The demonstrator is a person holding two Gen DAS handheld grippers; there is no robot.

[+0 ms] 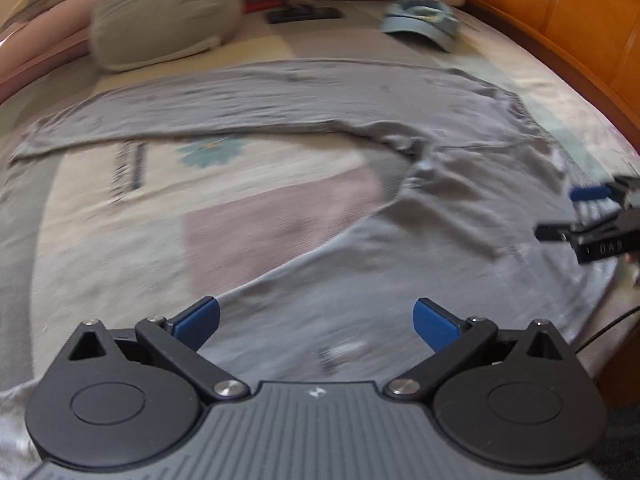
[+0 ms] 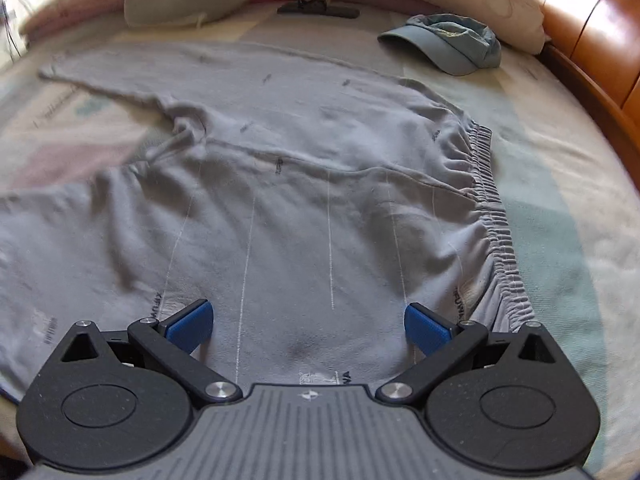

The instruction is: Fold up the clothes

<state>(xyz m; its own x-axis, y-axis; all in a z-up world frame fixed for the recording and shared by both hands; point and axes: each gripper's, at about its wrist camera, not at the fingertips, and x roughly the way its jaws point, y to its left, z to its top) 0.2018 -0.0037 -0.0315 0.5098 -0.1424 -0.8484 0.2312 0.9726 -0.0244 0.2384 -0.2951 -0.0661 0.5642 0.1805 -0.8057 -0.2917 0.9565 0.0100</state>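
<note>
Grey trousers (image 2: 304,184) spread flat across the bedspread (image 2: 560,184), filling the middle of the right wrist frame; waistband (image 2: 496,208) at right, 2 legs splayed toward upper left and left; seemingly no fold made yet, though blurred in places. Left gripper (image 1: 316,322) and right gripper (image 2: 308,322) low in frame, jaws wide apart, gripping nothing; every fold left to do.

Grey cotton sweatpants (image 2: 304,184) with a gathered elastic waistband at right fill the frame's centre; the black blue-padded right gripper (image 2: 309,326) hovers wide open below.
</note>
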